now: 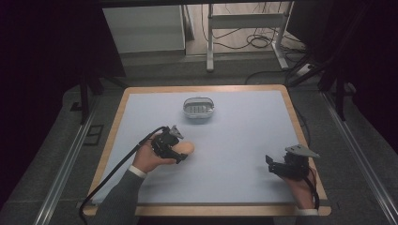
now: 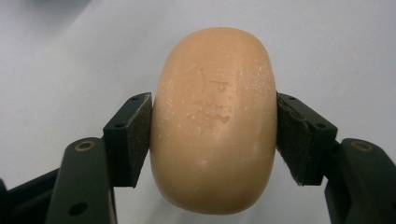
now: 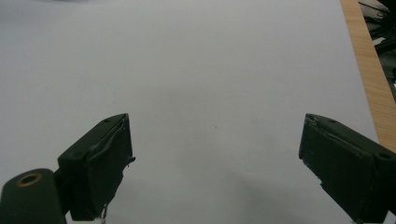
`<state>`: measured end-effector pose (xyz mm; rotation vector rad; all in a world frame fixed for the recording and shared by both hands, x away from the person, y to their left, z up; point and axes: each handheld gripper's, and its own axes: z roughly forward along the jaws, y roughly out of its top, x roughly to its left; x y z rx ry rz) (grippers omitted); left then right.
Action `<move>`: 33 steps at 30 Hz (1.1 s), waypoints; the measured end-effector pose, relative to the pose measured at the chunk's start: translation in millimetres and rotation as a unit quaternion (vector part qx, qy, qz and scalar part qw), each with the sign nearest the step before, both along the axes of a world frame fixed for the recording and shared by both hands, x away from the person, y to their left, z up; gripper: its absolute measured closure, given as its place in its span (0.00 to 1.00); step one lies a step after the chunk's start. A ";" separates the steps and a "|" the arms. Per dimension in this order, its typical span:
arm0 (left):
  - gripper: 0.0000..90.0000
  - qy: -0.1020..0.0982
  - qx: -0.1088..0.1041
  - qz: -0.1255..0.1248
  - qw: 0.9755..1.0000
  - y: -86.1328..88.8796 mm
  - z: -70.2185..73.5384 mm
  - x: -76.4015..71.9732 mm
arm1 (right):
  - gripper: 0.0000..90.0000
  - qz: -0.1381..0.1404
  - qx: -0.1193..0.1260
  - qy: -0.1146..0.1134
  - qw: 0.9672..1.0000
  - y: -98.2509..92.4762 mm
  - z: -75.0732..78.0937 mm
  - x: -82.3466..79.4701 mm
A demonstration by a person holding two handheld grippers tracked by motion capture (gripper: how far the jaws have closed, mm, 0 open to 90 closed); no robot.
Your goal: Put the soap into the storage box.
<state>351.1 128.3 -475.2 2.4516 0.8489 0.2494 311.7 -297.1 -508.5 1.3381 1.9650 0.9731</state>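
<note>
An oval peach-coloured soap bar (image 2: 213,119) sits between the two pads of my left gripper (image 2: 213,135), which is shut on its sides. In the high view the soap bar (image 1: 185,148) pokes out to the right of the left gripper (image 1: 180,154), low over the white mat, left of centre. A clear soap dish (image 1: 198,107) with a ribbed floor rests at the back middle of the mat. My right gripper (image 1: 271,164) hovers near the front right, open, and in its own view the right gripper (image 3: 215,163) has only bare mat between its jaws.
The white mat (image 1: 244,140) covers a wooden-edged table (image 1: 300,136). The table's wooden edge (image 3: 369,70) runs close along the right of the right gripper. Beyond the table stand a metal frame's legs (image 1: 210,42) and loose cables (image 1: 258,42) on the floor.
</note>
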 end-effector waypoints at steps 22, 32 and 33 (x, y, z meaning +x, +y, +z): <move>0.37 -0.023 -0.004 -0.003 1.000 -3.5 23.5 11.9 | 0.11 -0.002 -0.001 0.002 1.000 -1.9 -0.6 0.3; 0.37 -0.025 -0.011 0.009 1.000 2.0 25.2 18.0 | 0.11 -0.002 -0.002 0.003 1.000 -1.3 -1.3 0.6; 0.37 -0.025 -0.011 0.009 1.000 2.0 25.2 18.0 | 0.11 -0.002 -0.002 0.003 1.000 -1.3 -1.3 0.6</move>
